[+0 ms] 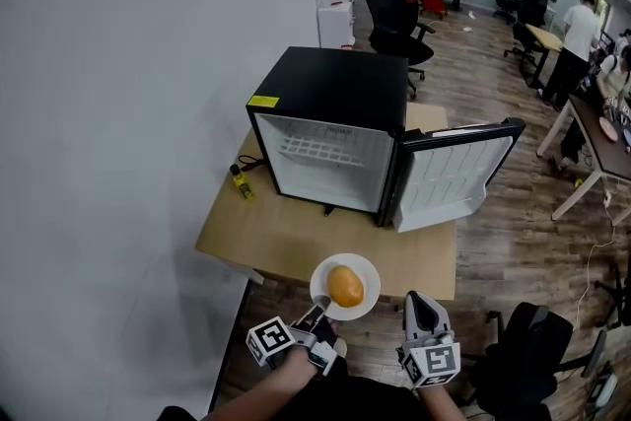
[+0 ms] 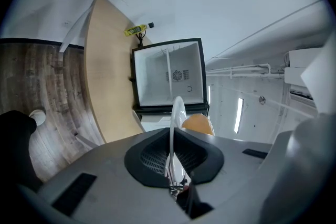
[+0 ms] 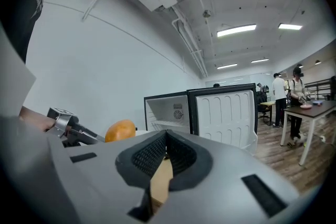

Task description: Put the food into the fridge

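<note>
1. The left gripper (image 2: 175, 136) is nearest. Its jaws are closed on the rim of the plate (image 2: 177, 107), which stands between them on its edge in this view.
2. The right gripper (image 3: 167, 138) has its jaws together and nothing is between them.
3. The food (image 1: 345, 286), one round orange piece, lies in the middle of the plate, at the lower middle of the head view, in front of the table (image 1: 246, 232).
4. The fridge (image 1: 330, 89) stands at the centre of that frame, on the table. Its door (image 1: 454, 175) is open to the right and the inside looks empty, except for a wire shelf (image 1: 315, 151).
5. I judge the step is to carry the plate into the fridge. The grip is only on one rim, so the plate should stay level and move slowly, otherwise the food may roll. The free right gripper could support the opposite rim.
6. Count: two grippers, one plate, one piece of food, one fridge, one door, one shelf, one table.
</note>
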